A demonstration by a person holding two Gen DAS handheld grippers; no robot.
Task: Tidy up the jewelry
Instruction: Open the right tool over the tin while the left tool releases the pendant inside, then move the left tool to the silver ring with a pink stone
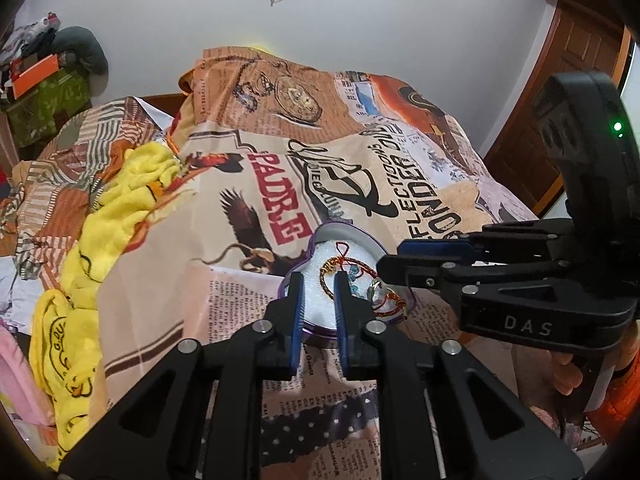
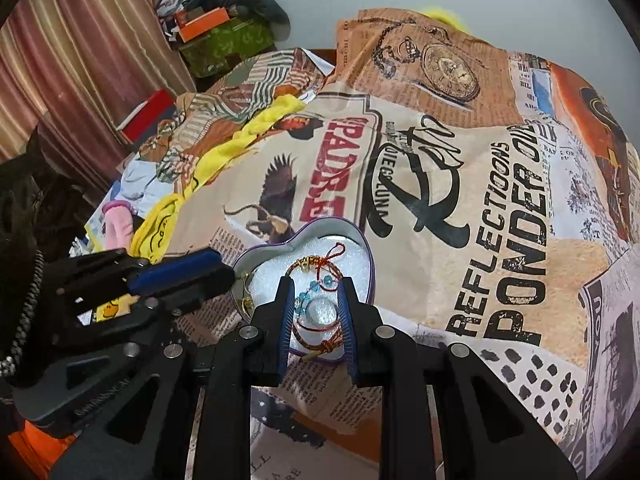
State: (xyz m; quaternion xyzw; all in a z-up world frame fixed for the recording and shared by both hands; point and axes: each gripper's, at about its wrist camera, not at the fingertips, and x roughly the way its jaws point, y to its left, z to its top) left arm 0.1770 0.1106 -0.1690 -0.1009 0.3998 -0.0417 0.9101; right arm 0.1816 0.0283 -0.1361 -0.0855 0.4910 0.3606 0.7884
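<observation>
While both tools hang over the bed, largest first: printed bedspread (image 2: 460, 208) under everything, yellow cloth (image 1: 100, 216) bunched well off to the side. Heart-shaped tin (image 2: 360, 240) flat on the spread, white padding inside, red cord bracelet (image 2: 320, 336) with blue beads and a round clear stone lying in it, plus a gold piece near the rim, too small to tell. Right gripper (image 2: 316, 312) low over the tin, jaws narrowly apart either side of the stone, apparently not pinching yet. Left gripper (image 1: 318, 300) at the tin's edge, jaws narrowly apart, nothing between. To do well, probably: steady the tin wall with the left, drop the right straight down, pinch cord not stone, lift slowly to avoid snagging the beads or tipping the tin.
</observation>
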